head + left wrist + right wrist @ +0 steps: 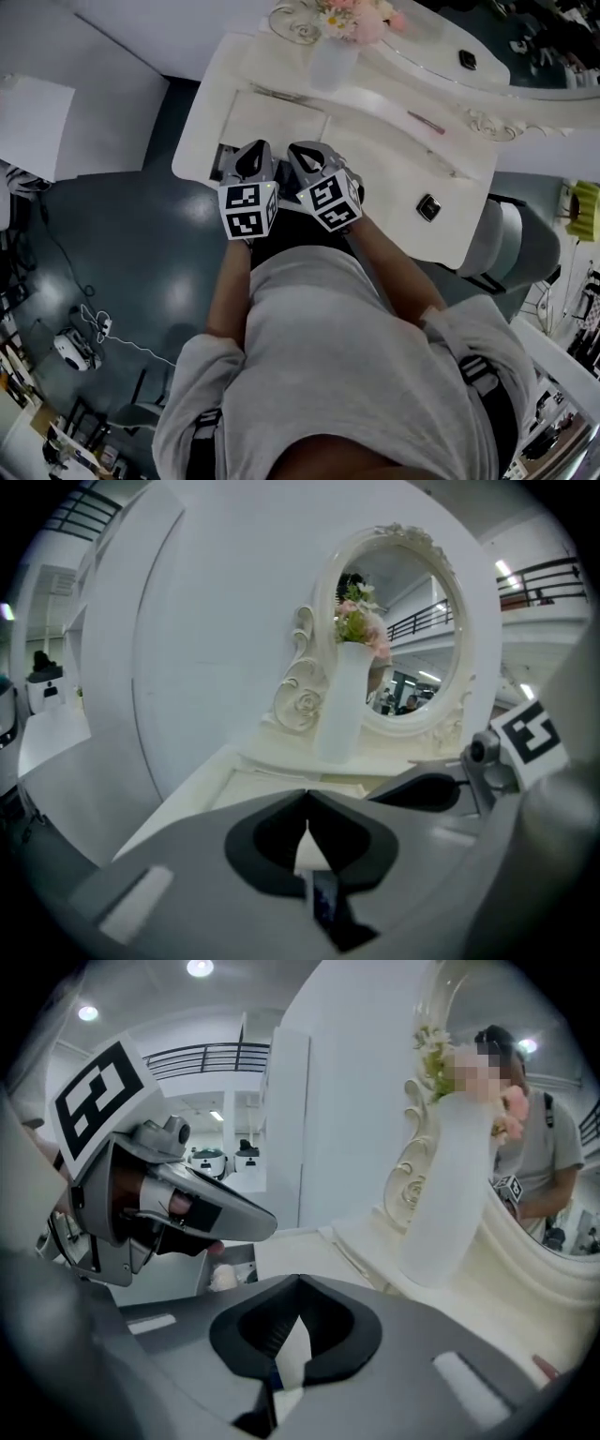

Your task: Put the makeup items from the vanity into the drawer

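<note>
My left gripper point(253, 155) and right gripper point(307, 156) hover side by side over the front left edge of the white vanity point(281, 117). Each has its jaws shut with nothing between them, as the left gripper point(307, 795) and right gripper point(298, 1280) show in their own views. A pink pencil point(427, 122) lies on the vanity top to the right. A small dark square compact point(428, 207) sits near the front right corner. Another dark item point(467, 60) rests on the shelf by the mirror. An open drawer point(225, 1269) with a pale lump inside shows below the left gripper.
A white vase of pink flowers point(333, 56) stands at the back in front of the oval mirror point(412, 621). A grey chair point(511, 244) stands right of the vanity. Cables and a small device point(75, 347) lie on the dark floor at left.
</note>
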Motion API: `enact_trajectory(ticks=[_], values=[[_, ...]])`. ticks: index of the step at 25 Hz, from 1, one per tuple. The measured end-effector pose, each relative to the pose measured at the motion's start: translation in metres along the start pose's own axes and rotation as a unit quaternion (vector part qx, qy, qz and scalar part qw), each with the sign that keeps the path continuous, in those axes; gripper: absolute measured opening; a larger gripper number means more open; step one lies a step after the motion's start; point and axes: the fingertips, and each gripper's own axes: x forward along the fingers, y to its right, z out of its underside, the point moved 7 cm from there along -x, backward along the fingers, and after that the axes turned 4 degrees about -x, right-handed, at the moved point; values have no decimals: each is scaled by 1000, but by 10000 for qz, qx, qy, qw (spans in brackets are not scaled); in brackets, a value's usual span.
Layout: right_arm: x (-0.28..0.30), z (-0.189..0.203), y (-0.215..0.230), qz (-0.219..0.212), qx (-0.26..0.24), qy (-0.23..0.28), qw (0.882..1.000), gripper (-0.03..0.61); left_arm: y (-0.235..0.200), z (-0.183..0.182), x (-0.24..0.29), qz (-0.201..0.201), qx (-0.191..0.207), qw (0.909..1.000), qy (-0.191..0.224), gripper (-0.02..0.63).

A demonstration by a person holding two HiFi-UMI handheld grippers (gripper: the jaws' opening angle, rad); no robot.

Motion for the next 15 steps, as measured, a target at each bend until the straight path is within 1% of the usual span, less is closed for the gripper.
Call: enact_trajectory(ticks=[5, 9, 12, 15], values=[[-31, 17, 23, 429, 460, 87, 9980, -2, 45, -9, 14, 461, 384, 9982, -22, 3], [-61, 35, 42, 869, 819, 58, 9928, -2, 82, -13, 27, 868, 578, 9945, -60, 3], [-87, 48, 56, 1190, 1102, 6, 9868, -2, 114, -15, 39, 1205, 728, 9900, -93, 3], [-114, 67, 72, 1518, 1288, -60, 9800, -2, 150, -16, 49, 1562, 914, 9834, -109, 3]])
